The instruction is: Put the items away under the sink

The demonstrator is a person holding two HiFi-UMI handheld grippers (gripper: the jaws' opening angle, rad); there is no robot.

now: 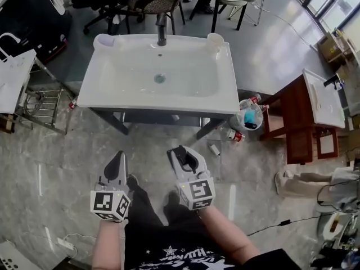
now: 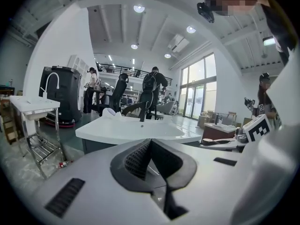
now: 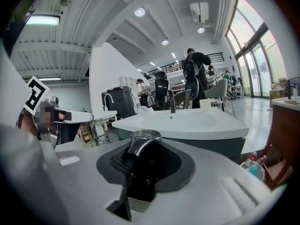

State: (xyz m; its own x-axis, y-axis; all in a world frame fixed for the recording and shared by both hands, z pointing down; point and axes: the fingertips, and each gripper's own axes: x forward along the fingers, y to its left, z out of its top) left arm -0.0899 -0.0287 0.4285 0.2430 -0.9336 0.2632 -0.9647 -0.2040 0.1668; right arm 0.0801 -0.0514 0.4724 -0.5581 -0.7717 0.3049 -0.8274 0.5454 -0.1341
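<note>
We are gripping a black bottle (image 3: 142,159) in our right claw (image 1: 181,155), left claw (image 1: 118,158) closed and empty; next it needs tucking under the sink (image 1: 93,97).

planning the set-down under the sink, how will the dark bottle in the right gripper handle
Likely rigid: the right gripper is clamped on the dark bottle and its body shows no denting. The silver cap looks glossy, so it may slip if gripped there. It seems narrow for its height, so it could tip when stood down.

Small bottles (image 1: 235,134) lie on the marble floor (image 1: 56,151).
</note>
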